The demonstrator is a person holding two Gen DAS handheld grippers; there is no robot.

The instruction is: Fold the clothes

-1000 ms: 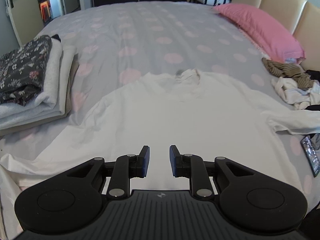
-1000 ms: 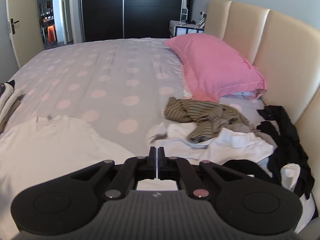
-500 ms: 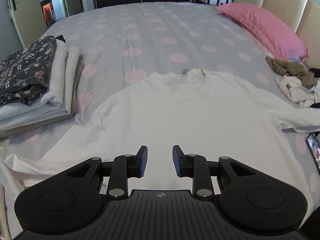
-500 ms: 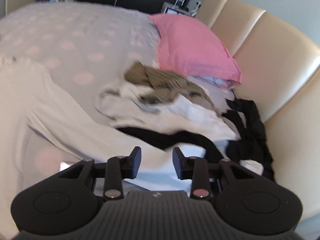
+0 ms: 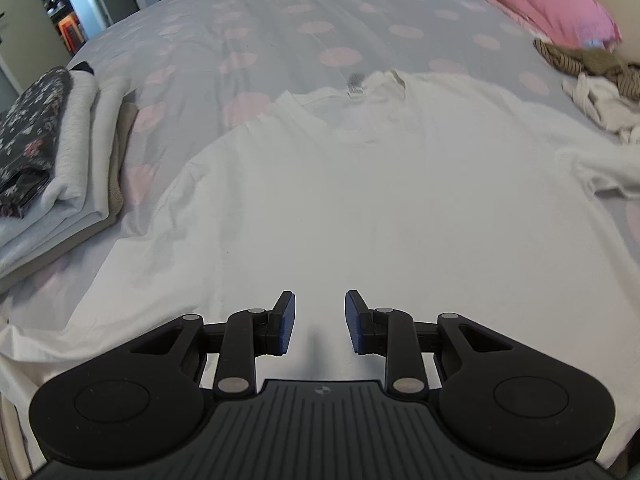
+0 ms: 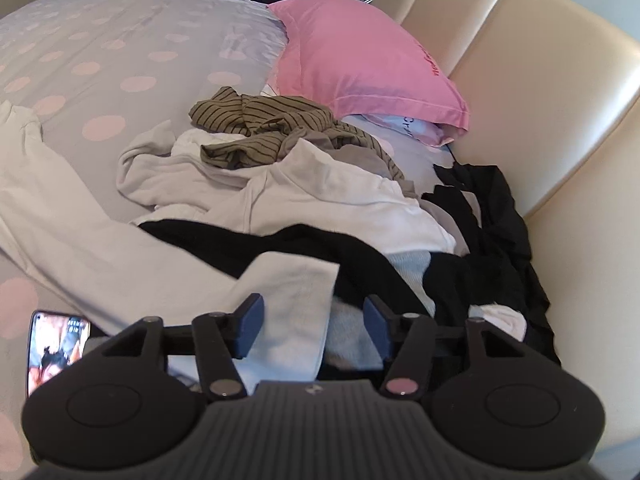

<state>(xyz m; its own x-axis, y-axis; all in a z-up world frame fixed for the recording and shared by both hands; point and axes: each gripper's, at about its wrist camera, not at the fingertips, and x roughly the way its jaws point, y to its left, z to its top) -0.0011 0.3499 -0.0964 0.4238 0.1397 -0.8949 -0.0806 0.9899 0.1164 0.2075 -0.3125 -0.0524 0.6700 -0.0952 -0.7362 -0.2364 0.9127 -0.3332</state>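
Observation:
A white T-shirt (image 5: 360,184) lies spread flat on the dotted bedsheet (image 5: 256,16), collar at the far end. My left gripper (image 5: 320,322) hovers open over the shirt's lower middle, nothing between its fingers. In the right wrist view the same shirt's sleeve (image 6: 120,264) stretches toward the camera, its cuff end lying between the open fingers of my right gripper (image 6: 314,328). Whether the fingers touch the cloth I cannot tell.
A stack of folded clothes (image 5: 48,152) sits at the left. A heap of unfolded clothes (image 6: 304,184), striped, white and black, lies by the pink pillow (image 6: 360,60) and the cream headboard (image 6: 540,120). A phone (image 6: 54,344) rests on the sheet at the lower left.
My right gripper went from shut to open, swung right and came down over the sleeve's end. My left gripper opened a little wider and dropped closer to the shirt.

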